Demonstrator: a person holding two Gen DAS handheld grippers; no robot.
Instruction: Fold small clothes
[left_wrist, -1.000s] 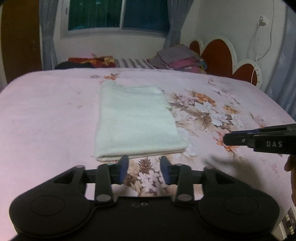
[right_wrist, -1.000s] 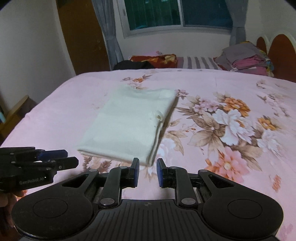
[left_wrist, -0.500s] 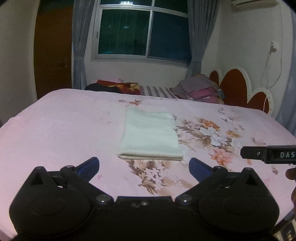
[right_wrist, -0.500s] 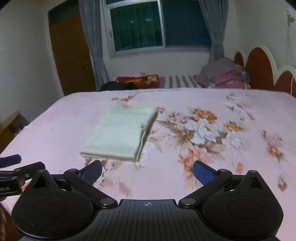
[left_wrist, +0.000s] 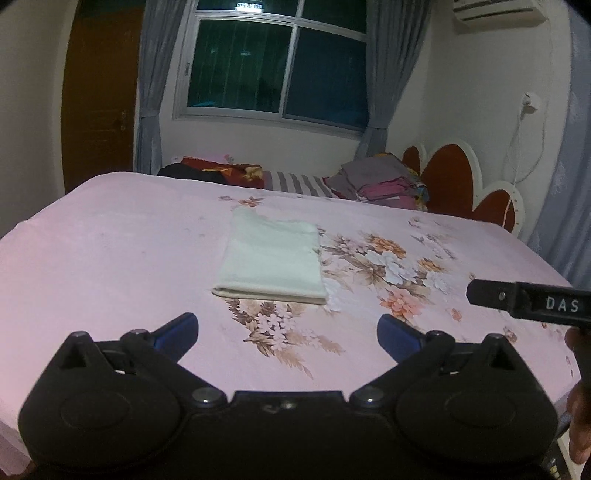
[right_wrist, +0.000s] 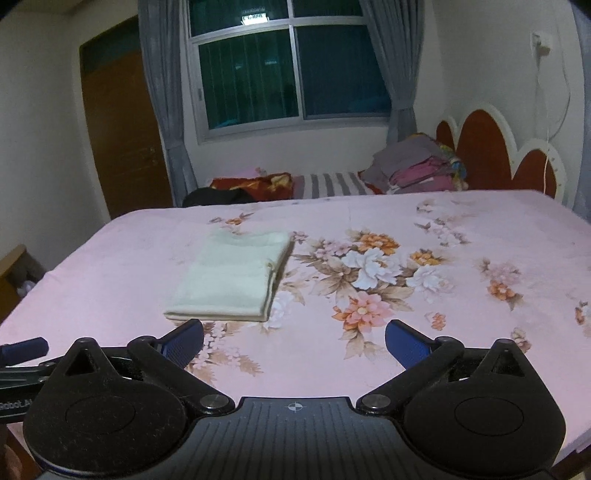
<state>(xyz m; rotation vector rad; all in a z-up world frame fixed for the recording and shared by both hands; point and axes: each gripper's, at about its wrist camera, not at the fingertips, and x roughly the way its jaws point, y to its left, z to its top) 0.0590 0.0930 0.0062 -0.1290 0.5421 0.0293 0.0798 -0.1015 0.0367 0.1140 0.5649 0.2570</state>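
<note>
A pale green cloth (left_wrist: 271, 256) lies folded into a neat rectangle on the pink floral bedsheet (left_wrist: 110, 258); it also shows in the right wrist view (right_wrist: 232, 277). My left gripper (left_wrist: 287, 334) is open and empty, held back above the near edge of the bed, apart from the cloth. My right gripper (right_wrist: 294, 341) is open and empty, also held back near the front edge. The right gripper's side shows at the right in the left wrist view (left_wrist: 528, 302). The left gripper's fingers (right_wrist: 24, 349) show at the left in the right wrist view.
A pile of folded clothes (left_wrist: 380, 182) sits by the red headboard (left_wrist: 450, 181) at the far right. A striped pillow (left_wrist: 295, 182) and dark and red fabrics (left_wrist: 210, 171) lie at the far edge. A window, curtains and a wooden door stand behind.
Both grippers have gone from nearly shut to wide open and have pulled back and up from the cloth's near edge. The folded cloth lies still.
</note>
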